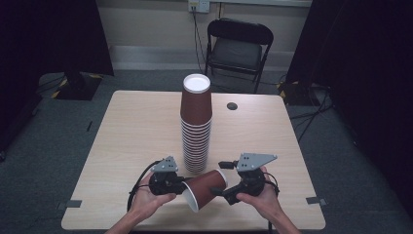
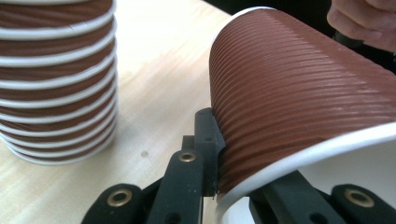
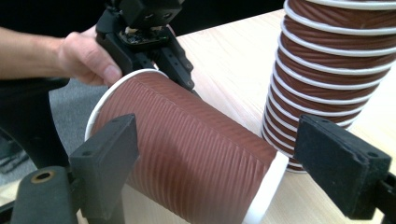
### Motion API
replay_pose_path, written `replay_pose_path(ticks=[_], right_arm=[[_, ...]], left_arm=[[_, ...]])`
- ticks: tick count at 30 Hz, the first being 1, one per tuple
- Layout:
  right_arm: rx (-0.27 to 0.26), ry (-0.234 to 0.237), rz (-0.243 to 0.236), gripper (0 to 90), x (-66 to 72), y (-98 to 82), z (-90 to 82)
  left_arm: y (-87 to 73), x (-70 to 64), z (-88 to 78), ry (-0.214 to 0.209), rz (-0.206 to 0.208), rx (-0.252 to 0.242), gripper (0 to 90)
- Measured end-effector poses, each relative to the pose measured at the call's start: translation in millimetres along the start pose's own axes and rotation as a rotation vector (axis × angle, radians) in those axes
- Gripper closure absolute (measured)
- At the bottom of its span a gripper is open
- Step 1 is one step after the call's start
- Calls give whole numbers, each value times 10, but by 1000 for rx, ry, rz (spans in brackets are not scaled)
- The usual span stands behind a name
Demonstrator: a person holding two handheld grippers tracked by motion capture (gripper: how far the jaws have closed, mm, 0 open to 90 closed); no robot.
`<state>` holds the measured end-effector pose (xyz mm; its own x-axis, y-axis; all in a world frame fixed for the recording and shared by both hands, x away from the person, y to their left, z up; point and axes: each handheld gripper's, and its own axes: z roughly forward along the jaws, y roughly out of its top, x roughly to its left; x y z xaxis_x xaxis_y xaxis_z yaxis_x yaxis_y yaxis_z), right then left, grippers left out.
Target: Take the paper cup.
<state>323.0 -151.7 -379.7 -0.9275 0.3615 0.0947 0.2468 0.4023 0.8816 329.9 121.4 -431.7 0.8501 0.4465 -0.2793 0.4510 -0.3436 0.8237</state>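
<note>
A brown ribbed cup lay tilted near the table's front edge, its rim pinched by the closed left gripper. The right gripper stood open astride its base. Just behind rose the cup stack.

Black folding chair behind table, wall outlet.

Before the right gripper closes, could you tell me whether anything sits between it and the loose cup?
Nothing visible does. The right gripper is open with the loose cup between its pads; the left gripper grips the cup's rim beside the stack.
</note>
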Motion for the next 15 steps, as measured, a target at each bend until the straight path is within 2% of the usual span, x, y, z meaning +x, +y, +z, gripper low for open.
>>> replay_pose_path(ticks=[3, 6, 7, 11, 12, 13, 14, 15], right_arm=[[6, 4, -20, 137, 12, 1, 4], [46, -2, -71, 137, 56, 6, 37], [82, 2, -113, 140, 100, 7, 70], [107, 11, -193, 143, 189, 14, 112], [107, 11, -193, 143, 189, 14, 112], [131, 5, -249, 140, 246, 15, 146], [142, 5, -269, 134, 262, 13, 160], [160, -1, -298, 133, 286, 9, 184]], left_arm=[[10, 7, -3, -10, -7, 19, 855], [20, 5, -5, -30, -22, 43, 855], [30, 11, 0, -38, -28, 61, 856], [47, 65, 0, -47, -48, 77, 856], [47, 65, 0, -47, -48, 77, 856], [55, 83, 2, -63, -56, 87, 856], [55, 83, 2, -63, -56, 87, 856], [68, 93, 8, -65, -62, 110, 856]])
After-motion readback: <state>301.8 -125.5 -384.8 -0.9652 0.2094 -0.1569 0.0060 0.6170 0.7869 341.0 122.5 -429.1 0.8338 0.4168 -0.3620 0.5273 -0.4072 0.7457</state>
